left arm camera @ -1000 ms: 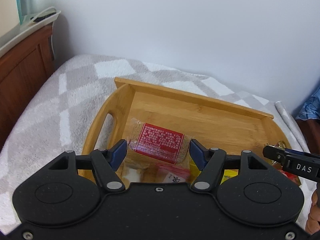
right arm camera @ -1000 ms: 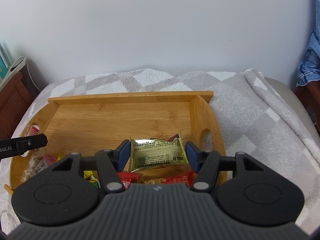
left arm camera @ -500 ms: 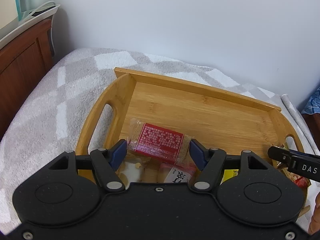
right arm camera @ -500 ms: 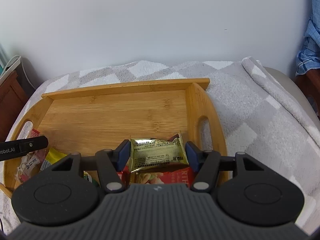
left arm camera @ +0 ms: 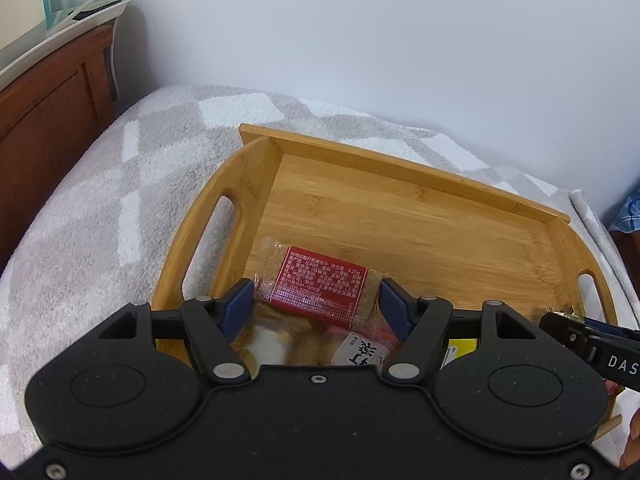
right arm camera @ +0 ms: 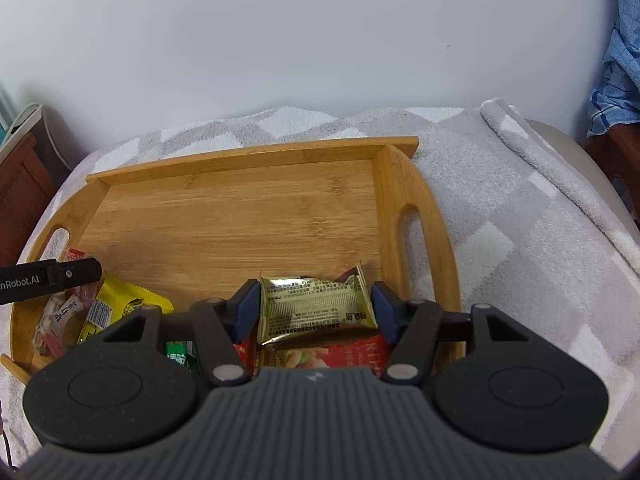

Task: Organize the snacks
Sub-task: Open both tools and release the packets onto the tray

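Observation:
A bamboo tray [left arm camera: 420, 216] with cut-out handles lies on a grey and white blanket; it also shows in the right wrist view [right arm camera: 240, 208]. My left gripper [left arm camera: 316, 304] is shut on a clear packet with a red label [left arm camera: 320, 284], held above the tray's near left part. My right gripper [right arm camera: 314, 308] is shut on a gold foil packet [right arm camera: 316, 304], held above the tray's near right part. Several loose snacks lie below: a white-labelled packet [left arm camera: 356, 354], a yellow packet [right arm camera: 120, 304], a green packet [right arm camera: 180, 356], a red packet [right arm camera: 340, 354].
The blanket [right arm camera: 500, 208] covers the surface around the tray. A dark wooden headboard [left arm camera: 48, 128] stands at the left with a white device [left arm camera: 80, 20] on it. A white wall rises behind. Blue checked cloth [right arm camera: 616, 72] hangs at the far right.
Both grippers have risen and tilted so more of the tray floor and the loose snacks at its near edge show. Each keeps hold of its packet.

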Demonstrator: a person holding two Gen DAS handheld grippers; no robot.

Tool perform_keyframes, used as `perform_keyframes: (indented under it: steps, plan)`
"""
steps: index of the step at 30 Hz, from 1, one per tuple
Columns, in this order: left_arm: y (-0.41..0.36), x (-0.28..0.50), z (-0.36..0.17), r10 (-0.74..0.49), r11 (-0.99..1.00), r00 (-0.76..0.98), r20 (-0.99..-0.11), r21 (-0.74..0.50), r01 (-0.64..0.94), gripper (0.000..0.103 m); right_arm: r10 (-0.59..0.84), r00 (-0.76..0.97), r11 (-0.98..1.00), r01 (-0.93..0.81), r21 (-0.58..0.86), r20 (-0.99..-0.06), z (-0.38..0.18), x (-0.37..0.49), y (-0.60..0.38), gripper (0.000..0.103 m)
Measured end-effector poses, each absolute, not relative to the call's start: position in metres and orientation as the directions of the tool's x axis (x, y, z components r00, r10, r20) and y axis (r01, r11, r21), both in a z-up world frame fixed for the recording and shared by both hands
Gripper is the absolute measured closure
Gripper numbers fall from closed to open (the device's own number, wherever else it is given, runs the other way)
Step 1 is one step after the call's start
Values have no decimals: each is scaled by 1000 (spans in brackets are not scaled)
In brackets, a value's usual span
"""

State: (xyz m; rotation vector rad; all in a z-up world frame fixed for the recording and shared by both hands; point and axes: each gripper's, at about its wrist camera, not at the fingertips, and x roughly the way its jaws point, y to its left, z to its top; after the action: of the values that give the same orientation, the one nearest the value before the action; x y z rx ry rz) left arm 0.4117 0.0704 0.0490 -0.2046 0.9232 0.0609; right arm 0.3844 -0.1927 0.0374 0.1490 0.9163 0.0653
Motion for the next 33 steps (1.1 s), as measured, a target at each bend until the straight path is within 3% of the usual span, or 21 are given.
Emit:
perform_keyframes:
  steps: [8,11,14,20,33]
  plan:
    - [69,412,48,-26,981,604,-796,-135,-136,36,116,608,989,1,147,-785,37,385,-191,37]
    - [68,413,48,-25,983,600,-799,-130,-133,35,129,608,987,-1,161,-784,37,385,-192,27]
    - [66,412,47,-25,986,595,-803,-118,-117,27,139,614,985,-8,170,-777,38,384,-193,26]
    - [64,406,51,-12,988,600,-800,-100,-114,19,145,639,984,-14,177,-756,47,379,-193,22]
    - [60,364,78,5,996,639,-769,-52,-70,10,141,702,988,-56,143,-698,78,347,-186,15]
